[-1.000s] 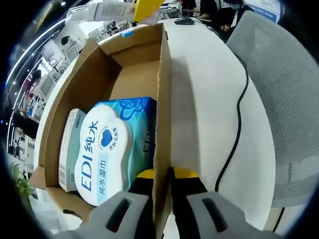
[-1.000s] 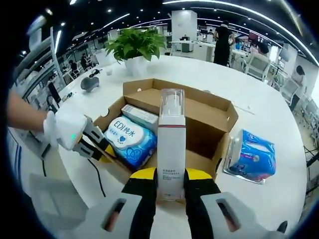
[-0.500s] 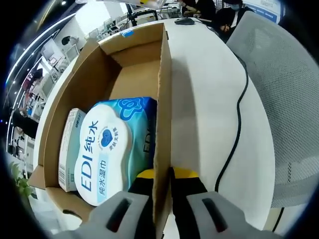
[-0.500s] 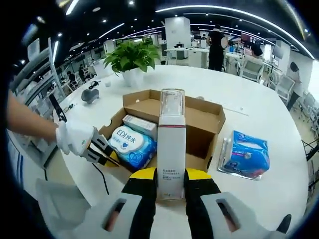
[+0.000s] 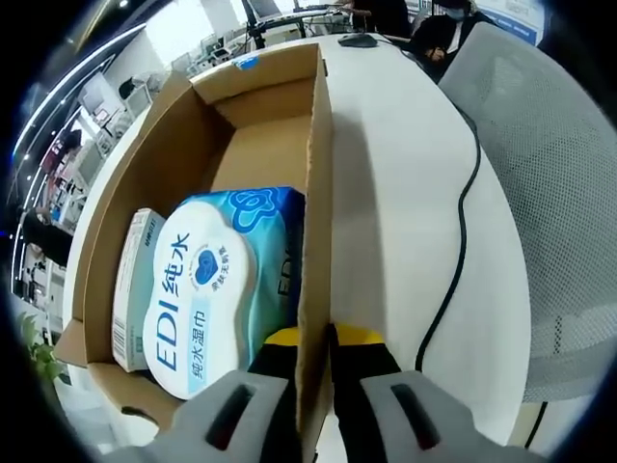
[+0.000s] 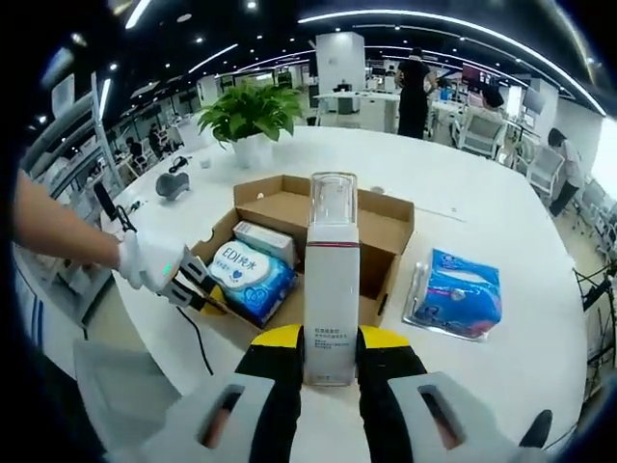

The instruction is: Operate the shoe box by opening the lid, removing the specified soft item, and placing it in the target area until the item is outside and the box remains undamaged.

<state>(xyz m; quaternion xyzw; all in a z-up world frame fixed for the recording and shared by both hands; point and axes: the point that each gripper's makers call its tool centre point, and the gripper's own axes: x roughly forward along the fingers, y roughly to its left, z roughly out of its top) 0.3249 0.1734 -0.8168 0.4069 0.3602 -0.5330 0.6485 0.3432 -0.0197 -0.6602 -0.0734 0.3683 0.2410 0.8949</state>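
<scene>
The open cardboard box [image 5: 313, 135] [image 6: 395, 231] lies on the white table. Inside it rest a blue EDI wet-wipes pack [image 5: 207, 285] [image 6: 249, 278] and a slim white-and-teal carton [image 5: 132, 289] [image 6: 262, 238]. My left gripper [image 5: 315, 338] is shut on the box's side wall; the same left gripper [image 6: 198, 286], held by a gloved hand [image 6: 140, 262], appears in the right gripper view. My right gripper [image 6: 331, 333] is shut on a tall white pump bottle [image 6: 331, 280] with a clear cap, held upright above and in front of the box. A blue tissue pack [image 6: 455, 294] lies on the table right of the box.
A black cable [image 5: 461, 212] runs across the table beside a grey mesh chair [image 5: 554, 183]. A potted plant [image 6: 249, 116] and a grey mouse-like object [image 6: 174, 183] sit beyond the box. People [image 6: 413, 82] stand at distant desks.
The right gripper with the bottle has risen and drawn back, so the box and tissue pack look smaller. The left gripper stays clamped on the box wall.
</scene>
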